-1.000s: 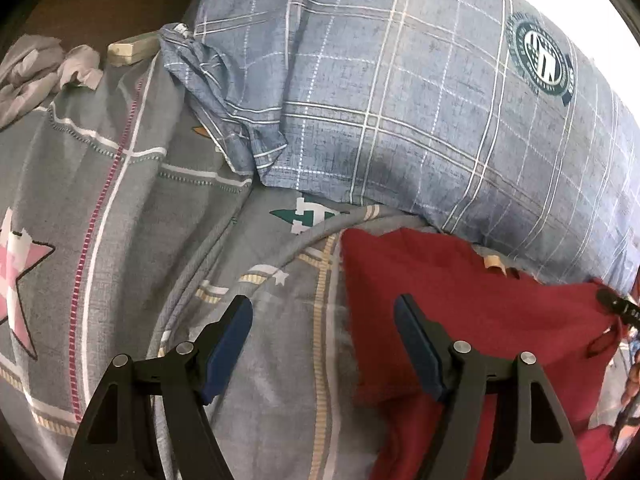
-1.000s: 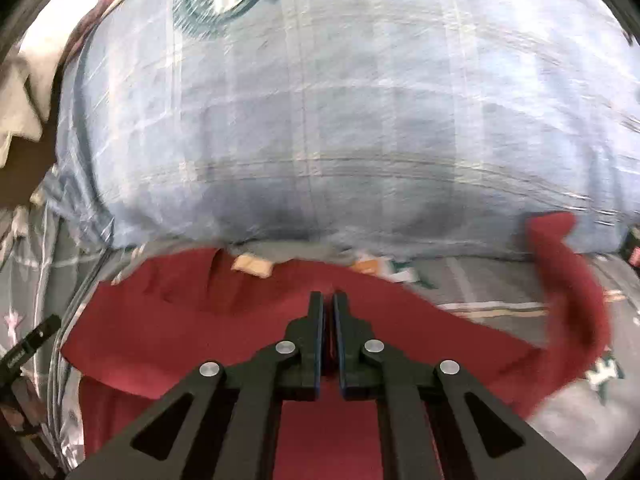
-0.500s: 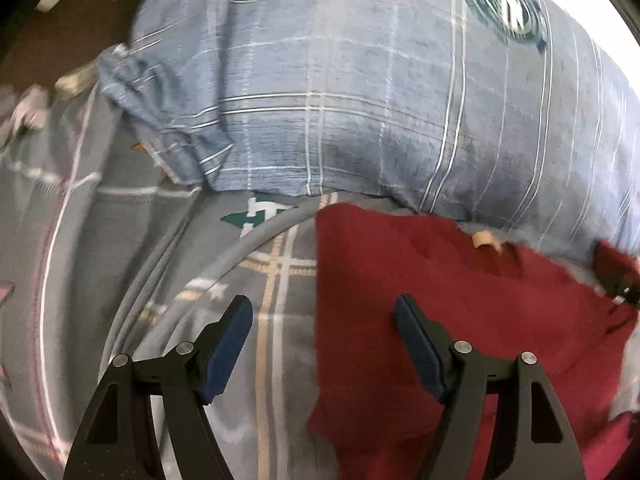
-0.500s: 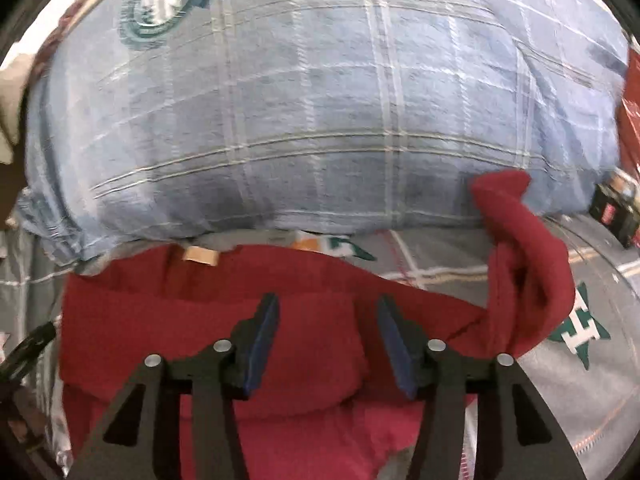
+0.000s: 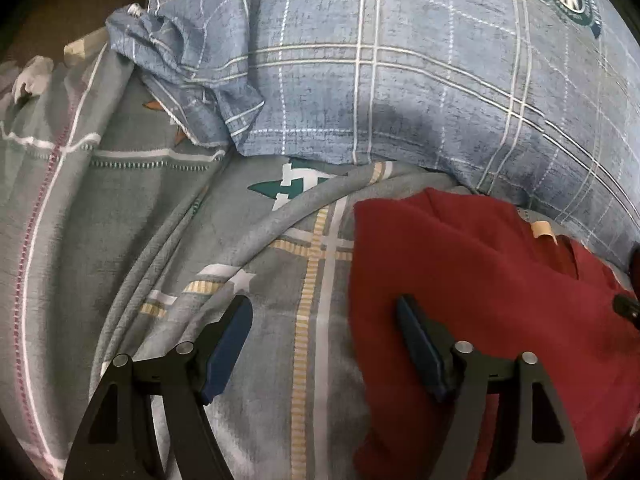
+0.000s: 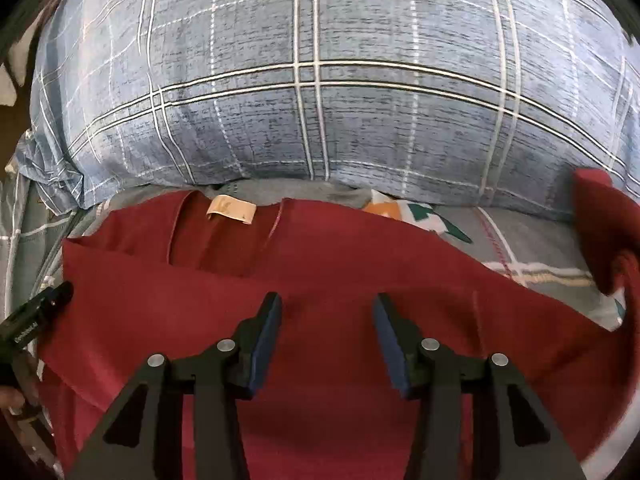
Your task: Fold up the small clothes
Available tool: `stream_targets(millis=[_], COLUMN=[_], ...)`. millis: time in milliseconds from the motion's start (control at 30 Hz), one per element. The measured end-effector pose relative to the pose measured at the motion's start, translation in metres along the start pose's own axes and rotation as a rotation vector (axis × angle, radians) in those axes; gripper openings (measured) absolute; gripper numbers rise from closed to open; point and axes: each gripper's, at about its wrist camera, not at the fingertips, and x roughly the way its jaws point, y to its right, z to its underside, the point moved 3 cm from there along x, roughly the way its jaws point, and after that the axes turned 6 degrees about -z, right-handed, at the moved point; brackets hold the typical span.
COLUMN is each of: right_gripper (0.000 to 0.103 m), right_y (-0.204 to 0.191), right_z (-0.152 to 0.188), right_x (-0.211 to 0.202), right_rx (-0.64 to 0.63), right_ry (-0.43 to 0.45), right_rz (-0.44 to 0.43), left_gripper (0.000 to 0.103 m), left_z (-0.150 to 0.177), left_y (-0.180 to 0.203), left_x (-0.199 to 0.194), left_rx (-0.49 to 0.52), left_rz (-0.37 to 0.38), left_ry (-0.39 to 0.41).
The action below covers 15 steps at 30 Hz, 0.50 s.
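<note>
Both spread-open, empty-handed, the left gripper point(image 5: 324, 336) and right gripper point(image 6: 326, 330) are hovering over the dark red cotton garment point(image 6: 320, 280) on the grey patterned bedsheet point(image 5: 160, 208); ideally pinching its side edges evenly.

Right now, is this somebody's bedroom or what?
Most likely a bedroom, on a bed. A big blue plaid pillow lies at the back, a grey patterned bedsheet with stars covers the surface, and a red shirt lies spread on it for folding.

Ahead of my right gripper point(image 6: 326, 338) lies a plain dark-red garment point(image 6: 328, 264) with a beige label point(image 6: 231, 209), beyond it a blue pillow point(image 6: 320, 80) checked white and dark — under my left gripper point(image 5: 324, 344), a grey sheet point(image 5: 120, 208) striped white, yellow and pink.
</note>
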Motion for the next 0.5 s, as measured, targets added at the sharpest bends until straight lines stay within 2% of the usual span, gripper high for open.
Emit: stream_targets(millis=[200,367,500], right_gripper=[0.053,0.054,0.056], right_y=[0.001,0.004,-0.003], right_z=[0.026,0.045,0.052], right_x=[-0.041,-0.036,-0.038], right_rx=[-0.026,-0.049,-0.084], right_ry=[0.025,-0.015,-0.006], right_rz=[0.002,0.033,0.069], left_gripper=[0.073,0.073,0.073], left_z=[0.005,0.008,0.012], left_y=[0.008,0.013,0.017], left_x=[-0.022,-0.037,-0.049], left_rx=[0.036,0.049,0.051], left_rz=[0.021,0.04,0.071], left_ry=[0.04,0.065,0.068])
